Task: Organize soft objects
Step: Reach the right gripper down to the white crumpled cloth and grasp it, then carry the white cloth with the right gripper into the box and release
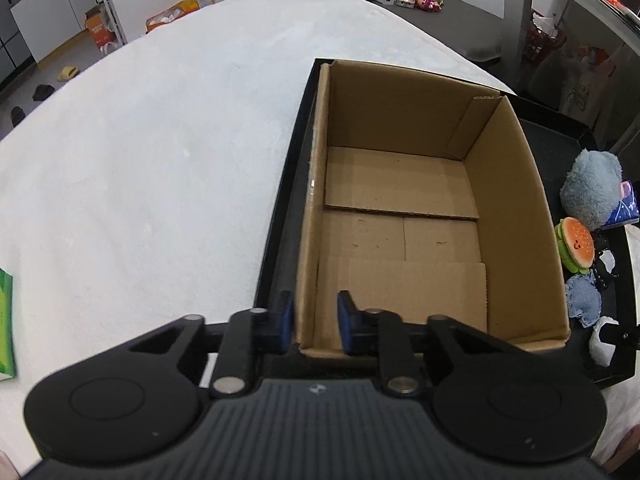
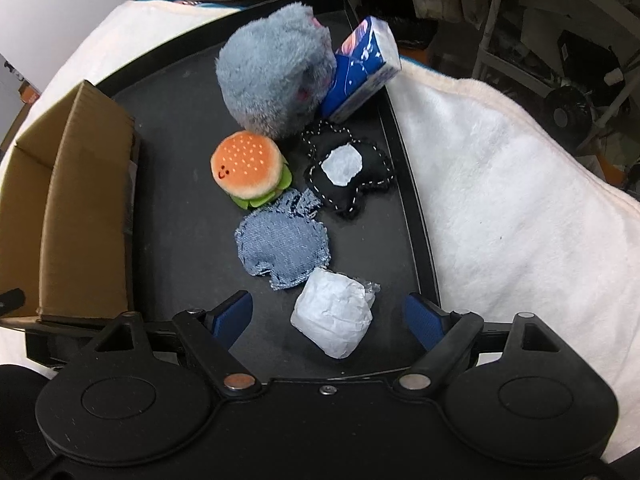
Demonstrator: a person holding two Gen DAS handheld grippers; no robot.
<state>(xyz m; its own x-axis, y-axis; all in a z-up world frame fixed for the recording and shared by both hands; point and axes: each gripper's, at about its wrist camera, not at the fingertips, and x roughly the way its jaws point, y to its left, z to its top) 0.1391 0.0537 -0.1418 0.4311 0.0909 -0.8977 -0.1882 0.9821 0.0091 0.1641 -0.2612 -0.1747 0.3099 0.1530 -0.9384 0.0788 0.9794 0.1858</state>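
Observation:
An empty cardboard box (image 1: 400,200) stands on a black tray (image 2: 180,160). My left gripper (image 1: 316,322) is shut on the box's left wall at the near corner, one blue pad on each side. Beside the box on the tray lie a grey-blue fluffy plush (image 2: 276,76), a burger plush (image 2: 246,168), a denim pouch (image 2: 284,248), a black stitched cushion (image 2: 348,176), a blue tissue pack (image 2: 360,68) and a white crumpled bundle (image 2: 336,316). My right gripper (image 2: 330,318) is open, its fingers standing on either side of the white bundle without touching it.
The tray rests on a white fluffy blanket (image 1: 160,160) that covers the table. A green packet (image 1: 6,324) lies at the blanket's left edge. Shelves, boxes and toys stand on the floor beyond the table.

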